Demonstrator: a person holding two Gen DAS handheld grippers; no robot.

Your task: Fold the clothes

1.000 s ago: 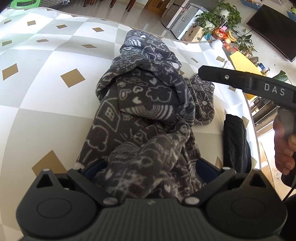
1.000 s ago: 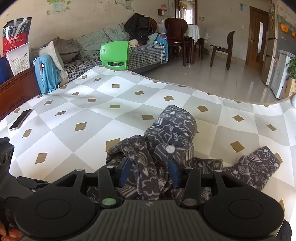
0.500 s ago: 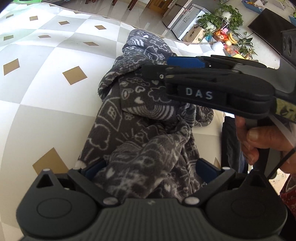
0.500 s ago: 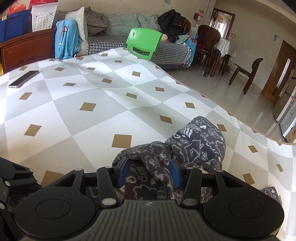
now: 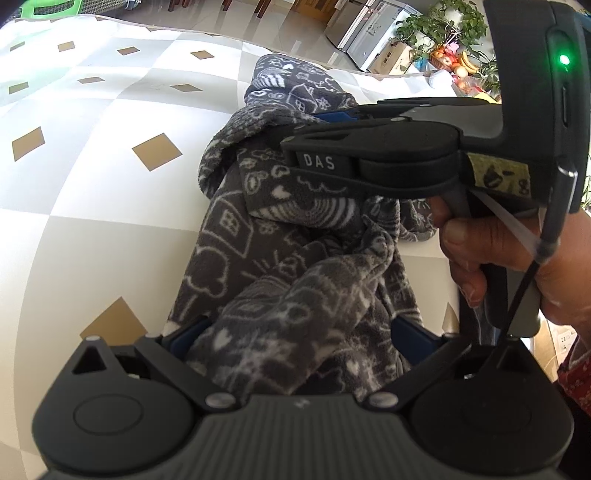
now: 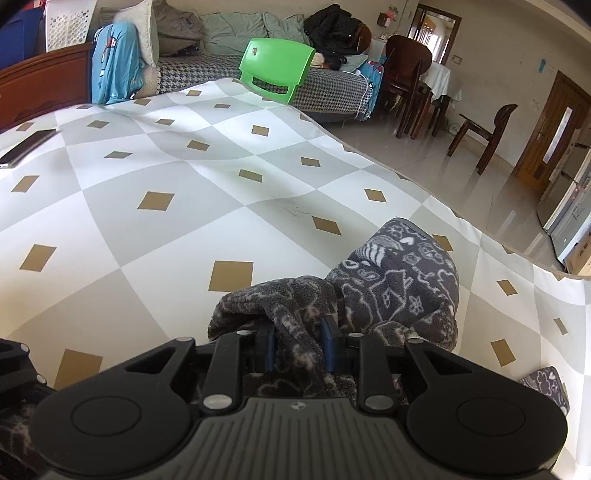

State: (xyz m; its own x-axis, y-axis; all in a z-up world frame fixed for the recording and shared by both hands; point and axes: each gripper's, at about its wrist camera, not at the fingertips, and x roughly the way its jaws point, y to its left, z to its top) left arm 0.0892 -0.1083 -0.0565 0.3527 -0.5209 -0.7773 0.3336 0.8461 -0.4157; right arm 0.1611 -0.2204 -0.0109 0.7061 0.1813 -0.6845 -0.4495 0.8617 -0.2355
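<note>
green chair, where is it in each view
Left wrist: only a sliver of the green chair at the top left edge.
Right wrist: top centre, beyond the table's far edge.
Shared landmark: the grey patterned fleece garment on the diamond tablecloth.

The dark grey patterned fleece garment (image 5: 280, 258) lies bunched on the diamond-patterned grey and white tablecloth (image 5: 92, 192), near the cloth's right edge in the left wrist view. The black left gripper (image 5: 295, 332) has a wad of it between its 2 fingers. The black right gripper (image 6: 297, 347) crosses above the garment from the right and pinches a fold beside the hood (image 6: 402, 273), which lies farther away. A flat dark phone (image 6: 26, 147) rests on the cloth far left. Behind the table stands a green plastic chair (image 6: 277, 70).
</note>
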